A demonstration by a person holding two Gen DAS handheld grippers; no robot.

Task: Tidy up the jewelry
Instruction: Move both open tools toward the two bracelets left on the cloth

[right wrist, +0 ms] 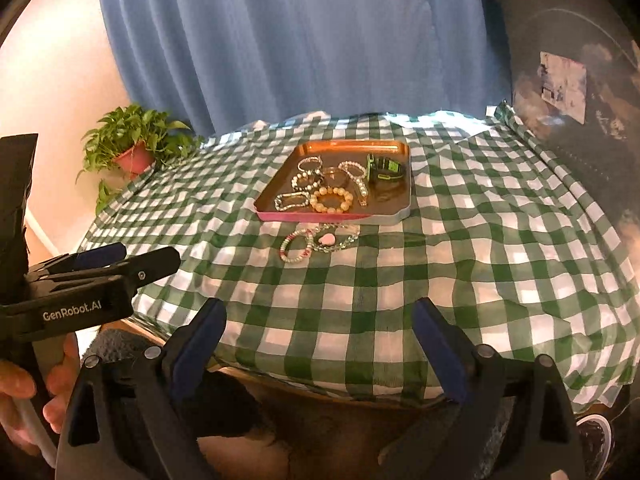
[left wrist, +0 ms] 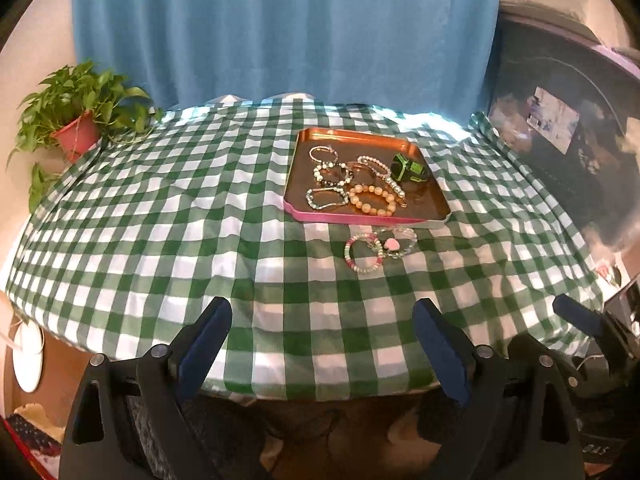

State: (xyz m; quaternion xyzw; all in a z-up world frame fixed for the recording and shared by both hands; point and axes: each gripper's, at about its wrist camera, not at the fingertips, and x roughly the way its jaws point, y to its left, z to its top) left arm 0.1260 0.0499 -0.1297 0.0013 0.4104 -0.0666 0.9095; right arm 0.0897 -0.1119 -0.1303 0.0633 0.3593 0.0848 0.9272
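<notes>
Bracelets (left wrist: 378,247) before tray (left wrist: 400,220) (touching) — tabletop.

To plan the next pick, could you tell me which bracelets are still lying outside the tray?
The pink-and-green beaded bracelet and the clear one with a pink heart charm lie on the tablecloth, before the tray; the others are inside.

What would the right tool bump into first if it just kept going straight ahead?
Probably the checkered tablecloth first, since the open right tool sits low at the table's near edge. Skimming above it, the loose bracelets lie roughly ahead, just before the tray. Depth is hard to judge here.
</notes>
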